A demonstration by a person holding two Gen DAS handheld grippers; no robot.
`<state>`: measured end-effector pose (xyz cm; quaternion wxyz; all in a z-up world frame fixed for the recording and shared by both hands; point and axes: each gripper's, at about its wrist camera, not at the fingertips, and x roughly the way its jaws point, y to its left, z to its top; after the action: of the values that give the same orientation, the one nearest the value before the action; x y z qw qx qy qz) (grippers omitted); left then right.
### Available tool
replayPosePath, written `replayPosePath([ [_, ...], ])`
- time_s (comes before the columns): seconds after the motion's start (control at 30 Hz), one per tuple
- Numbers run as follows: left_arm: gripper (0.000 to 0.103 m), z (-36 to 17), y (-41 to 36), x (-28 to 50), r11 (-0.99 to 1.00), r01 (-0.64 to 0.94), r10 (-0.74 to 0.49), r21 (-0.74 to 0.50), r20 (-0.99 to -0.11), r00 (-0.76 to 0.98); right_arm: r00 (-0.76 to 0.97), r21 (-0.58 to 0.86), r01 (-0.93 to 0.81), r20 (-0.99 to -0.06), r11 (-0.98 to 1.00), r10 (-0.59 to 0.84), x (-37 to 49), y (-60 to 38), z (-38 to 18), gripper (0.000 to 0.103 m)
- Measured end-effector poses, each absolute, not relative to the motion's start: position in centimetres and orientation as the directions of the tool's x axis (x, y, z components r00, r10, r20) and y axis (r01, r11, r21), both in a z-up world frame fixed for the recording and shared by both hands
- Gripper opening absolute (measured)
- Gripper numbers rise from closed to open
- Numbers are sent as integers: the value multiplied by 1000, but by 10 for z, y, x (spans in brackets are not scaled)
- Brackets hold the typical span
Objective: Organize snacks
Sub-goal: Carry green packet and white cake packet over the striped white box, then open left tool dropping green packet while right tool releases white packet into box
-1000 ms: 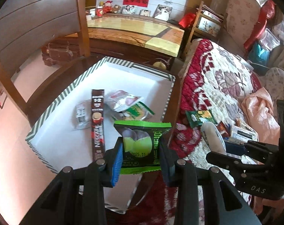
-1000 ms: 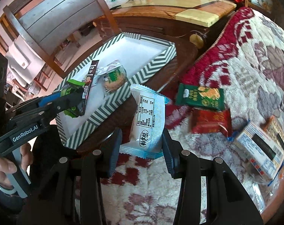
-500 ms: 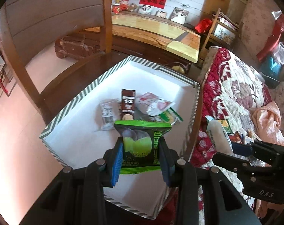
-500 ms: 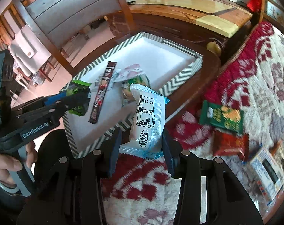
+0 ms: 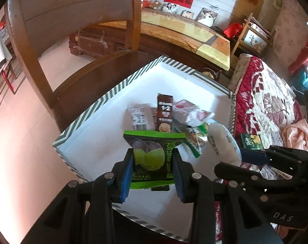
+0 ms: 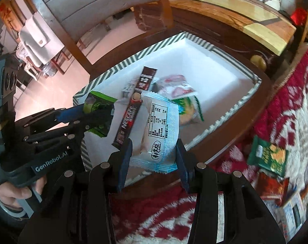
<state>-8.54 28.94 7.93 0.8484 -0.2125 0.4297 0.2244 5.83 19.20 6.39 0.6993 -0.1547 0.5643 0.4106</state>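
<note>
While the left gripper (image 5: 152,171) pinches a green snack packet (image 5: 154,159) between its blue pads at lower centre of the left wrist view, the right gripper (image 6: 152,158) clamps a white-and-blue wrapped snack (image 6: 159,131) at lower centre of the right wrist view. Both packets hang over the white box (image 5: 105,140) with the green-and-white striped rim, which fills the middle of each frame and sits on a dark wooden seat (image 5: 89,81).

Four things lie in the box, clustered near its centre: a long brown coffee stick (image 6: 136,105) marked "1+2", a small clear-wrapped packet (image 5: 138,117) just left of it, a white and pink pouch (image 5: 189,112) just right of it, and a green-and-white cookie packet (image 6: 189,109) partly under that pouch.

On the red and cream floral blanket (image 6: 292,93) at the right of the right wrist view are more snacks: one green packet (image 6: 268,155), one red packet (image 6: 272,185) just below it, and a blurred box (image 6: 294,209) at the lower right edge. A hand (image 6: 13,193) grips the left tool's handle at lower left.
</note>
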Motion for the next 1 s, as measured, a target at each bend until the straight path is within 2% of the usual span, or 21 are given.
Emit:
replayPosePath([
  [0.67,39,62,310,-82,766,-616,184,-181,-857,481,-37,226,-769,-950,598,311,59,232,21,43],
  [0.7,41,62,310,-82,765,-619,184,-180,-859,477,-41,230,-767,-949,599,311,58,232,21,43],
  [0.77,52,61,310,-81,762,-624,187,-173,-863,468,-39,230,-768,-949,598,314,57,231,22,51],
  [0.8,60,61,310,-82,760,-626,191,-172,-862,469,-35,226,-768,-949,599,313,56,230,23,51],
  [0.93,69,65,310,-84,757,-630,206,-171,-854,479,-26,238,-758,-941,607,337,55,225,31,51],
  [1.0,70,66,308,-85,756,-632,210,-170,-852,480,-22,243,-753,-938,611,346,54,221,36,51],
])
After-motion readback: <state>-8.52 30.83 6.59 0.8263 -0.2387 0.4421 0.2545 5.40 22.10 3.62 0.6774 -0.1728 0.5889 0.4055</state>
